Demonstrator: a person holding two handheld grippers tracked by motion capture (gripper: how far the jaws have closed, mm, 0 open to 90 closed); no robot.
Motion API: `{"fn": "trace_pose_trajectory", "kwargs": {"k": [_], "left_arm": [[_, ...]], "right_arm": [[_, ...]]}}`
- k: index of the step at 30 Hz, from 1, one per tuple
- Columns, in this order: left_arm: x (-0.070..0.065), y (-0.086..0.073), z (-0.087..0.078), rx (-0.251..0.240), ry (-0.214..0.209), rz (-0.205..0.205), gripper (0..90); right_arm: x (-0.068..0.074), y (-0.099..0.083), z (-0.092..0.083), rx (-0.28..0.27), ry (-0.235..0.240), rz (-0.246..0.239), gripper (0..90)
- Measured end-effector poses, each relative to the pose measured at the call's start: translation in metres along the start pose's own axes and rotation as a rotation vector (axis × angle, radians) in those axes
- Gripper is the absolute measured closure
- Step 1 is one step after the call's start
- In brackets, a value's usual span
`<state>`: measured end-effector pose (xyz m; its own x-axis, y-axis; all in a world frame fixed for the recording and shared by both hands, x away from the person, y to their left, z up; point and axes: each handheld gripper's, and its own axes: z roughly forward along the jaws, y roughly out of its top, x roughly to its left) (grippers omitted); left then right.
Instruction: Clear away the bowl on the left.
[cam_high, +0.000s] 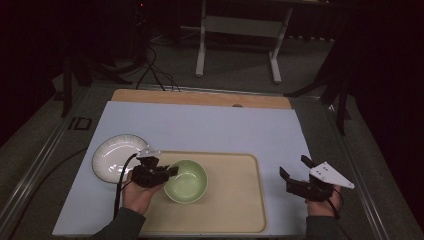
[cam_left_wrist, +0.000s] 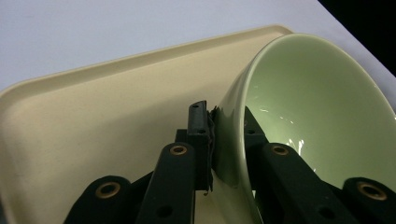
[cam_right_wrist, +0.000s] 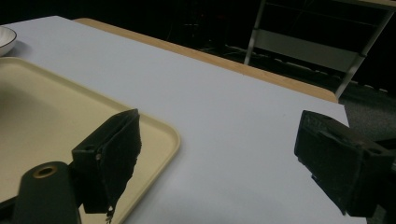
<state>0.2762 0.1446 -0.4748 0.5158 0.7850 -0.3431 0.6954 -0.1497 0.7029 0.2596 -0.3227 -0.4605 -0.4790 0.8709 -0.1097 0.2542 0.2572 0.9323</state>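
Plate (cam_high: 116, 156) first, white with a dark rim, sitting at the far left on the pale sheet (cam_high: 200, 125) covering the table, just beside the left edge of the tray (cam_high: 235, 200); in the right gripper view its rim is peeking in at the top left corner (cam_right_wrist: 5, 39); next to it the person's left hand (cam_high: 136, 196) is coming up from the bottom edge, holding the left gripper (cam_high: 172, 171) with its cable looping back toward the sleeve; its jaws are closed down on the near-left rim of the bowl (cam_high: 186, 181), one jaw outside the wall and one inside, as the left gripper view is showing plainly; there the left gripper (cam_left_wrist: 227, 140) is pinching the green wall of the bowl (cam_left_wrist: 317, 102), which is looking tilted against the beige tray (cam_left_wrist: 93, 107); whether the bowl is touching the tray or hanging just above it I cannot tell; from above it is lying over the left half of the tray, near the plate but apart from it; further right the tray's right half is bare; beyond its right edge the right hand (cam_high: 320, 206) is holding the right gripper (cam_high: 295, 170) over the sheet, grey plate on top; its jaws are standing wide apart with nothing between them; in its own view the right gripper (cam_right_wrist: 217, 154) is showing one jaw over the tray's corner (cam_right_wrist: 159, 135) and the other over the sheet (cam_right_wrist: 224, 107).
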Motion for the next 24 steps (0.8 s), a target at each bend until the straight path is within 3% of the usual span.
{"fn": "trace_pose_trajectory", "kwargs": {"k": [24], "left_arm": [[-0.002, 0.002, 0.024, -0.005, 0.046, -0.011, 81.7]], "right_arm": [[0.000, 0.000, 0.000, 0.001, -0.001, -0.001, 14.2]]}}
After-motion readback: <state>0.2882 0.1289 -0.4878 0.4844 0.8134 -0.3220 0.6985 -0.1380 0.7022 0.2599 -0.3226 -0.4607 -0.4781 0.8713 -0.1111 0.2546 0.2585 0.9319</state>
